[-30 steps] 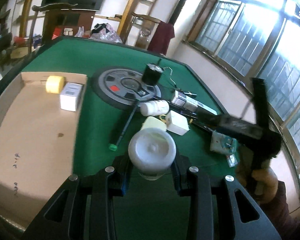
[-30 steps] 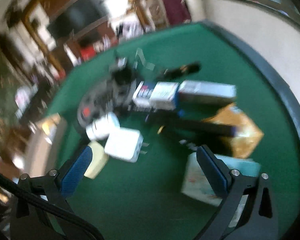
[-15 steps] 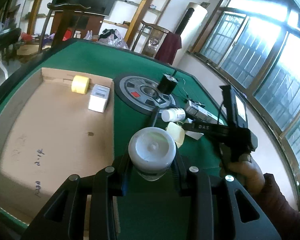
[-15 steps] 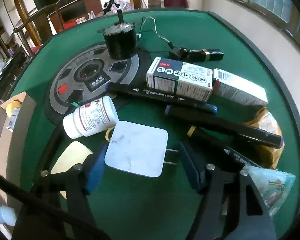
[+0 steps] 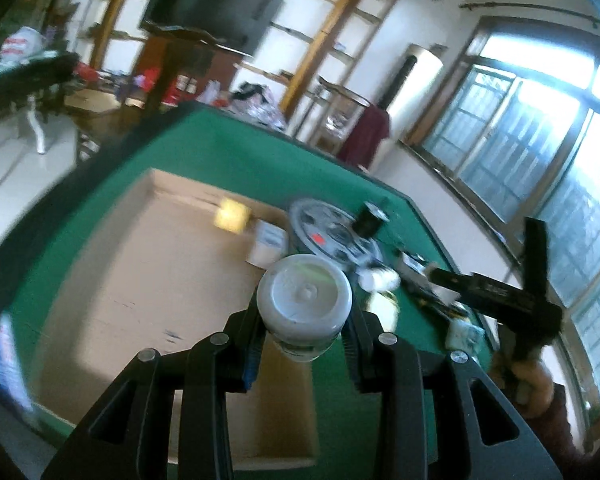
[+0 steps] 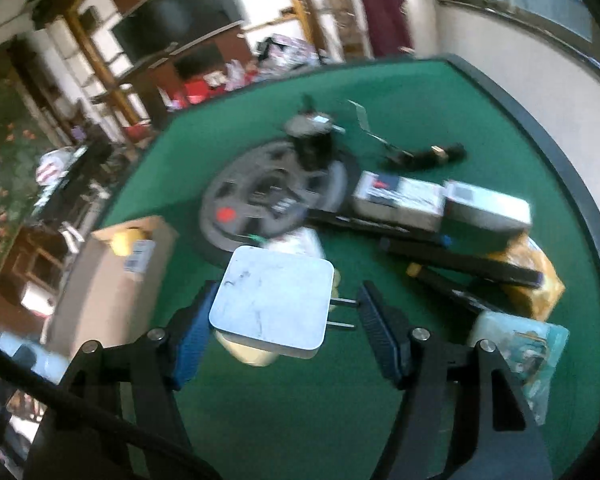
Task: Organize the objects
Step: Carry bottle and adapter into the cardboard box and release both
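My left gripper [image 5: 304, 344] is shut on a white jar with a grey lid [image 5: 304, 300] and holds it above the near edge of a flat cardboard tray [image 5: 139, 280]. A yellow block [image 5: 231, 218] and a small white box [image 5: 267, 245] lie at the tray's far end. My right gripper [image 6: 283, 320] is shut on a white plug adapter [image 6: 271, 304], its prongs pointing at the right finger, lifted above the green table [image 6: 300, 420]. The right gripper also shows in the left wrist view [image 5: 500, 292].
On the table lie a grey round disc [image 6: 267, 196] with a black motor [image 6: 312, 136], a white pill bottle [image 5: 378, 278], boxes [image 6: 440, 200], long black markers [image 6: 460, 260], a yellow packet [image 6: 540, 276], a teal packet [image 6: 528, 344] and a pale yellow piece [image 6: 247, 352].
My left gripper has carried the jar left, over the cardboard tray. My right gripper has shut on the white adapter and lifted it off the table.
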Demonstrator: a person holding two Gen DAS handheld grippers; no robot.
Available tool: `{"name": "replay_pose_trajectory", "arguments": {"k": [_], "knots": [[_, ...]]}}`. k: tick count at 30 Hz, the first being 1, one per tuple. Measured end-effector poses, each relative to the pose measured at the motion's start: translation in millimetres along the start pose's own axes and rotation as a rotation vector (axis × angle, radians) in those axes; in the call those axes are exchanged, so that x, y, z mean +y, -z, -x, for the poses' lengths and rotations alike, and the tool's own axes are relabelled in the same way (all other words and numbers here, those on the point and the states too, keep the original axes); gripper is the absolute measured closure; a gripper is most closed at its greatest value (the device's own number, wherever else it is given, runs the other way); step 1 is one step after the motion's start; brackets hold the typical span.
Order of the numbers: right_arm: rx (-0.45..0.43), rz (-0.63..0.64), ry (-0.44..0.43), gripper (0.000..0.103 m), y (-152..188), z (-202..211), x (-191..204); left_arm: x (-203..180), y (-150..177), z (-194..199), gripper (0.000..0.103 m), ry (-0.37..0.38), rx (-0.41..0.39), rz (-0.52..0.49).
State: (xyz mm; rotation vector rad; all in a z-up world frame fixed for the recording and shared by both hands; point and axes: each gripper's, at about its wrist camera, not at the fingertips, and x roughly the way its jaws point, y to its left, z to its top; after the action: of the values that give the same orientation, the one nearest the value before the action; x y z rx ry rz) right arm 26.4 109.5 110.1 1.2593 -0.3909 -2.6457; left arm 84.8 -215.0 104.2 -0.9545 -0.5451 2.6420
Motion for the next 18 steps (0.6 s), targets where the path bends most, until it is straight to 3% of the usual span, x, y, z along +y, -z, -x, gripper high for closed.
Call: {"name": "replay_pose_trajectory", "arguments": {"k": [7,13,18], "knots": [[0.083,0.034,-0.221,0.034,-17.1,-31.5,69.5,33.2,-31.7,-2.2,0.073,-0.136,0.012,-0.057],[0.186,0.071,-0.339,0.034,-19.9,-91.4,145.0,64.2,-57.3,-51.9,0.074,-0.152,0.107,-0.062],[0.295,0.017,-0.397,0.034,-18.4,-153.7,184.1,104.4,-66.6,-95.7,0.074,-0.153,0.216,0.02]]}}
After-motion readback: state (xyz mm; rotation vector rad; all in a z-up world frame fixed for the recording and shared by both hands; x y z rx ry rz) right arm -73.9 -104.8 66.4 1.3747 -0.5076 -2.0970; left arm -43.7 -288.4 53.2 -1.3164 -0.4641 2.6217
